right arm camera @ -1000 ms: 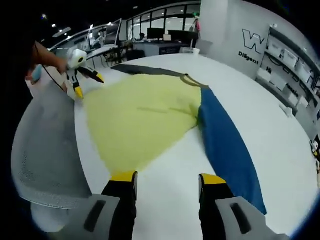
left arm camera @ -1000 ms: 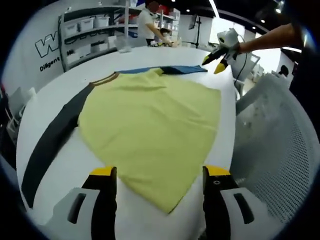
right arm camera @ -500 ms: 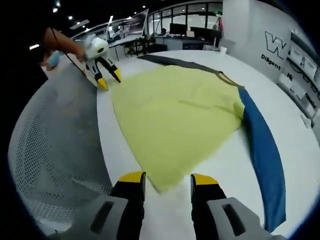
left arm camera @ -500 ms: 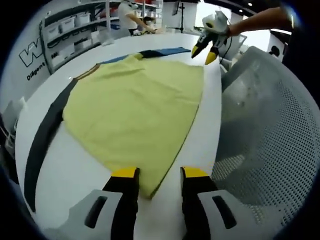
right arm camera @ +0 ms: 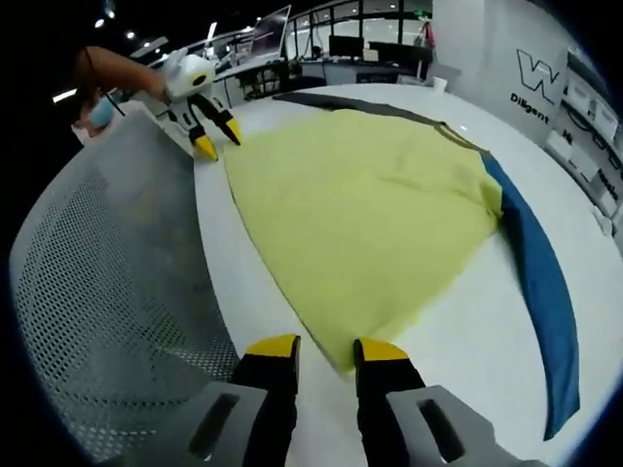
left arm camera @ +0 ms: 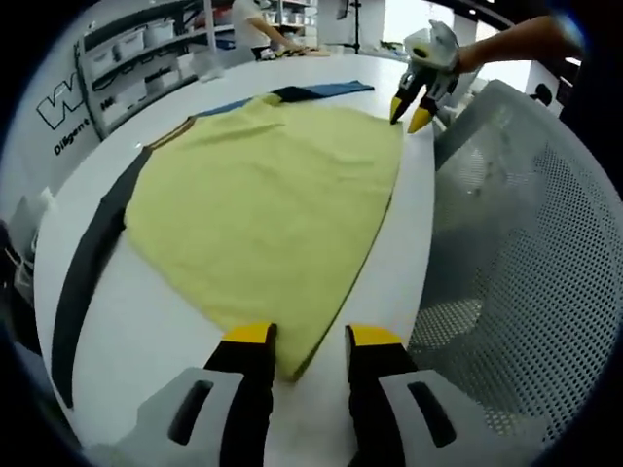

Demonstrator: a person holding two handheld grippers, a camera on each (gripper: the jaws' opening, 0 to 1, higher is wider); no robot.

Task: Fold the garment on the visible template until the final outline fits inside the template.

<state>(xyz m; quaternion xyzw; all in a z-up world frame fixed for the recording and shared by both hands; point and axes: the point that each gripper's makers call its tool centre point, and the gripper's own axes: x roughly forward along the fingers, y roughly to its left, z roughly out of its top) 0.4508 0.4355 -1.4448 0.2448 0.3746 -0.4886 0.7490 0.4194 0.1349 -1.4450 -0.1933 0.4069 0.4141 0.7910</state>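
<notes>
White round table [left arm camera: 146, 321] takes up most of both views, with shelving and wall lettering behind it and a person working at a far bench in the left gripper view. You've got a grey mesh chair back [left arm camera: 526, 263] pushed up against the table edge, and it shows in the right gripper view too [right arm camera: 107, 292].

So the garment [left arm camera: 263, 204] is lying flat on the table, a yellow body spread wide, with a dark sleeve [left arm camera: 88, 263] running off one side and a blue sleeve [left arm camera: 326, 89] off the other. In the right gripper view the yellow part [right arm camera: 370, 204] sits mid-table and the blue sleeve [right arm camera: 545, 292] trails along the right.

Your left gripper [left arm camera: 304, 342] is down at the near corner of the hem, yellow-tipped jaws a little apart with the fabric corner between them. Can't tell if they actually bite the cloth. Same story for your right gripper [right arm camera: 326, 352]: jaws narrowly spread, straddling the other hem corner, and I can't tell whether they're touching it.

Each gripper also shows up in the other's view, hovering by the far hem corner near the chair: the right one [left arm camera: 414, 109] and the left one [right arm camera: 216, 136], jaws spread there.
</notes>
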